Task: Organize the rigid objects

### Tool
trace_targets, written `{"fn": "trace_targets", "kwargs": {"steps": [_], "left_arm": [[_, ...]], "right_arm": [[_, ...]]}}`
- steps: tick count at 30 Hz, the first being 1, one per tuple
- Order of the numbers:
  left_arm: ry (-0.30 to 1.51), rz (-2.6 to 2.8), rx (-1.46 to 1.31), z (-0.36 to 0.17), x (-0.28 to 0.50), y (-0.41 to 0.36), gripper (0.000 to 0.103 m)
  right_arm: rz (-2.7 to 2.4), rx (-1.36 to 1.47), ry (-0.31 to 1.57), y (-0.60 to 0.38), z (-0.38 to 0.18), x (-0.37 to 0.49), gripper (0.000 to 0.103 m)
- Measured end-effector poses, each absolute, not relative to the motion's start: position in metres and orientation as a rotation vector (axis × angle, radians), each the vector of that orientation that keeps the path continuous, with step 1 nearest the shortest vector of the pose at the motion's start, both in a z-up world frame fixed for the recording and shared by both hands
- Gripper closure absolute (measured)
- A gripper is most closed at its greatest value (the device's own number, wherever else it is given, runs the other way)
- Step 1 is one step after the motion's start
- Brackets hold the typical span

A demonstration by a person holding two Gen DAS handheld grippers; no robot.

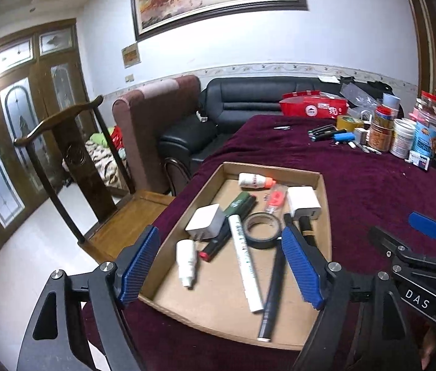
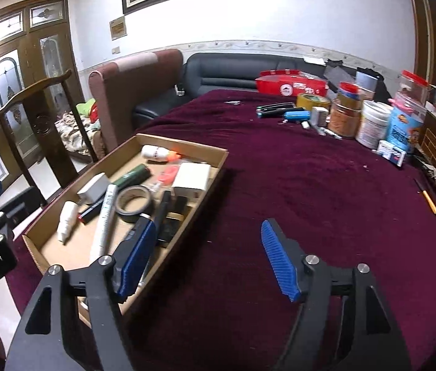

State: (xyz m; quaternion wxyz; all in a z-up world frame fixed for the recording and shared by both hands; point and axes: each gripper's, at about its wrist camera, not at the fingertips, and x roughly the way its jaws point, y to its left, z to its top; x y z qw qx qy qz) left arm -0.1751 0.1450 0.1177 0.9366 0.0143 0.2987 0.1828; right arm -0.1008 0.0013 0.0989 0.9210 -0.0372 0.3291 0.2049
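Note:
A shallow cardboard tray [image 1: 323, 216] sits on the maroon tablecloth and shows in the right wrist view [image 2: 214, 160] too. It holds a black tape roll [image 1: 262, 230], two white chargers [image 1: 204, 221], white bottles [image 1: 187, 261], a white tube [image 1: 245, 262], a black pen [image 1: 272, 296] and a green-black tool [image 1: 239, 204]. My left gripper [image 1: 221, 270] is open and empty, hovering over the tray's near half. My right gripper [image 2: 208, 261] is open and empty, over the cloth just right of the tray; it also appears at the right edge of the left wrist view [image 1: 428, 230].
Jars, tubs and cans [image 2: 372, 123], a yellow tape roll [image 2: 313, 100], a blue lighter [image 2: 295, 114], black pens [image 2: 275, 108] and a red box [image 2: 292, 86] crowd the table's far right. A pencil [image 2: 429, 201] lies near the right edge. A wooden chair [image 1: 72, 167] stands left.

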Motion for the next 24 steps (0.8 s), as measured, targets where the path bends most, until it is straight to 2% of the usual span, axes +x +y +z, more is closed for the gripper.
{"fn": "trace_targets", "kwargs": {"steps": [24], "left_arm": [[0.579, 0.321, 0.149, 0.125, -0.171, 0.070, 0.024]], "right_arm": [[0.294, -0.033, 0.688, -0.088, 0.089, -0.094, 0.033]]}}
